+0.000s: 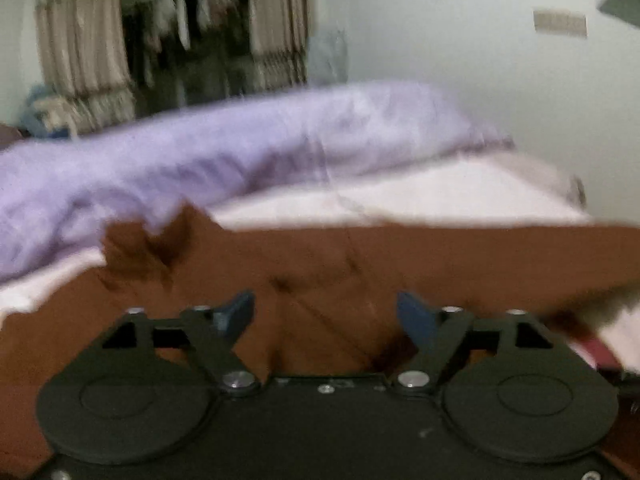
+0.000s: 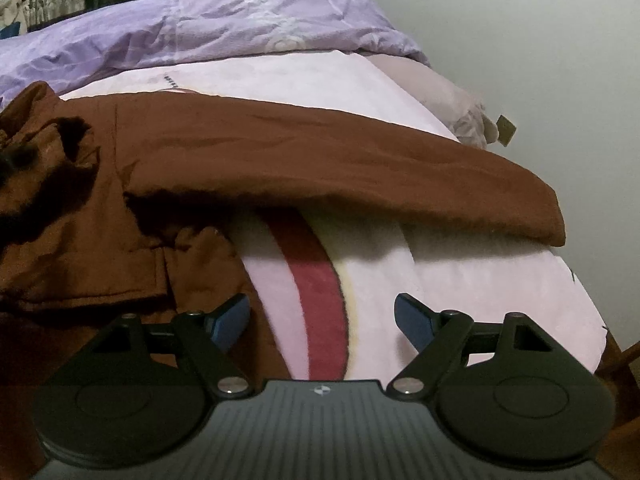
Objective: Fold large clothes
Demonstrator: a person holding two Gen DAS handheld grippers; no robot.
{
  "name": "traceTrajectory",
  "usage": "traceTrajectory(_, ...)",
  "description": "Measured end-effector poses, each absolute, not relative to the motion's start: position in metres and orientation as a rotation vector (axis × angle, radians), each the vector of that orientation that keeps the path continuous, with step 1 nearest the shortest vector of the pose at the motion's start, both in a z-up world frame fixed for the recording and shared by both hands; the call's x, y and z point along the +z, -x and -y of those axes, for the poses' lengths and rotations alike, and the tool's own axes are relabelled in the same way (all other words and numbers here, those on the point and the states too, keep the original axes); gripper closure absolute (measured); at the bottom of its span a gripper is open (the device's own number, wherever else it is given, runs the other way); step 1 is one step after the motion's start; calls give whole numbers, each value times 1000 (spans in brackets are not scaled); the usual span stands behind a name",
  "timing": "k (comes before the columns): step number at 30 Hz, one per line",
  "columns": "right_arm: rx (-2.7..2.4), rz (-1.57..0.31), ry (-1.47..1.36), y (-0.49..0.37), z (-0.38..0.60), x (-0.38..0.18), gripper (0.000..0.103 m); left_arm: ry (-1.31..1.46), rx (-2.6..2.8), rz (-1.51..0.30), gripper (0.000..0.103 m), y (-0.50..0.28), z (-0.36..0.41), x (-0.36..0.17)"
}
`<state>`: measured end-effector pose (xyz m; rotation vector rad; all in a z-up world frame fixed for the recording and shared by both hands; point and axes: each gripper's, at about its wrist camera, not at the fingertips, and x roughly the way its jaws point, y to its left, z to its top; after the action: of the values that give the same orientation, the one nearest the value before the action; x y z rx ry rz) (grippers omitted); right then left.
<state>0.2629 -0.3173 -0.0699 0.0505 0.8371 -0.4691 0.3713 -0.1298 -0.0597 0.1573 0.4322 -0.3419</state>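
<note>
- The brown coat (image 2: 280,152) lies spread on the pink sheet (image 2: 500,280) of the bed, with the purple quilt (image 2: 200,28) bunched up behind it.
- In the right wrist view one sleeve (image 2: 400,184) runs as a long bar from about 9 o'clock across to 3 o'clock, its cuff end hanging free at the right. That line is the coat's long axis here.
- The right gripper (image 2: 322,316) is released, with nothing between the jaws; they sit over bare sheet, and the sleeve lies at 12 o'clock from them, near but apart.
- The left gripper (image 1: 325,314) is also released and empty. Though the view is blurred, it hovers right over the coat's body (image 1: 360,264), with cloth spreading from 9 to 3 o'clock.
- Judgement: the right hand is nearer the loose sleeve, so folding it inward toward 9 o'clock falls to that side.
</note>
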Motion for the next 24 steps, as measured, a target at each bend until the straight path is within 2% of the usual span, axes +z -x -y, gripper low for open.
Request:
traceTrajectory(2,-471,-839,-56,-263,317,-71,7,-128,-312,-421,12,-380,123,-58)
traceTrajectory(6,-474,-849,-66,-264,318,-73,7,-55,-289,-600,15,-424,117,-95)
traceTrajectory(8,-474,-852,-67,-264,319,-75,7,-68,-290,-688,13,-433,124,-121)
traceTrajectory(10,-471,-857,-69,-265,320,-76,7,-129,-273,-624,11,-426,133,-133)
traceTrajectory(14,-480,-854,-81,-263,327,-74,8,-151,-304,-628,13,-419,133,-113)
traceTrajectory(17,-578,-759,-101,-246,349,-60,9,-96,-341,-590,11,-399,105,-85)
traceTrajectory(19,-650,-711,-177,-231,381,-53,9,-111,-330,-560,3,-381,83,-69)
traceTrajectory(24,-828,-578,-440,-193,481,-58,8,-183,-247,-530,1,-336,27,-65)
